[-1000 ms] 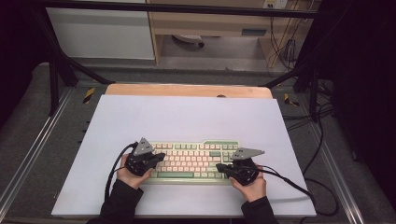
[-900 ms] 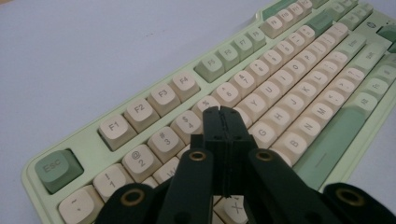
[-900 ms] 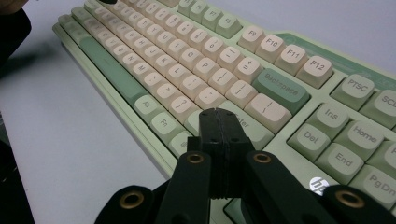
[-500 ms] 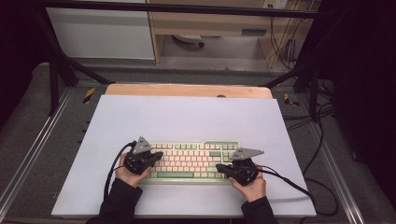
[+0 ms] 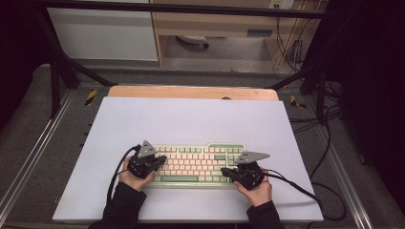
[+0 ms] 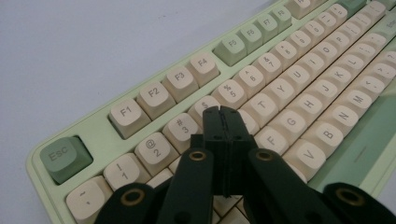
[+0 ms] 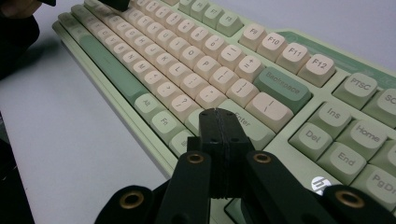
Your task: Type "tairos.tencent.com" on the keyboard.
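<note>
A pale green keyboard [image 5: 196, 164] with cream and green keys lies on the white table sheet near the front edge. My left gripper [image 5: 162, 160] hovers over its left end; in the left gripper view its jaws [image 6: 221, 112] are shut with nothing between them, tips just over the keys below the number row on the keyboard [image 6: 299, 88]. My right gripper [image 5: 224, 171] sits over the keyboard's right part. In the right gripper view it [image 7: 219, 113] is shut and empty, tips over the Enter key area of the keyboard [image 7: 196, 56].
The white sheet [image 5: 191, 119] covers a wooden table [image 5: 191, 91] with room behind and beside the keyboard. Black cables [image 5: 296, 183] trail from the grippers. Metal frame rails [image 5: 28, 157] run along both sides. Dark sleeves enter from the bottom.
</note>
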Demonstrator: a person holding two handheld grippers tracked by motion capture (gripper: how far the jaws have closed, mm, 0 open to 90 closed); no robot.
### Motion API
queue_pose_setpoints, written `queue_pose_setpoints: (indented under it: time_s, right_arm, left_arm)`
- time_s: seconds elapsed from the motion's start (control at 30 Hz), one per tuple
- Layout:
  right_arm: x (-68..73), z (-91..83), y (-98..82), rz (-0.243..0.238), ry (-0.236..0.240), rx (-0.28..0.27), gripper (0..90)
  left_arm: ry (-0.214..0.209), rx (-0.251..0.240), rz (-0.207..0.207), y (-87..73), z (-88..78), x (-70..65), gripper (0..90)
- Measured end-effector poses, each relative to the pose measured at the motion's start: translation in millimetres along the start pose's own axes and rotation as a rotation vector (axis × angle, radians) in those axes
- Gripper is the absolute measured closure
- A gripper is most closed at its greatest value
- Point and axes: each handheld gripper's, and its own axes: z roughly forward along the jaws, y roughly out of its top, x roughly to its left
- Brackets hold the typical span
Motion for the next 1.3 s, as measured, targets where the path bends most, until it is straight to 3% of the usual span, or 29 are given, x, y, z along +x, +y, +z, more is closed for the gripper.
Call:
queue_pose_setpoints:
  time_s: [0.43,0.6,1.3]
  right_arm:
    - [0.3,-0.3,0.0,-0.001,-0.001,0.000,90.0]
    - [0.4,-1.5,0.5,0.002,0.000,-0.005,90.0]
    - [1.9,-1.8,2.7,0.007,0.005,-0.014,90.0]
  left_arm:
    - [-0.006,0.012,0.009,-1.1,2.1,-1.6,90.0]
    - [-0.014,-0.015,0.007,2.2,-5.4,-3.5,90.0]
    - [-0.014,-0.030,-0.008,-5.7,-25.5,1.2,90.0]
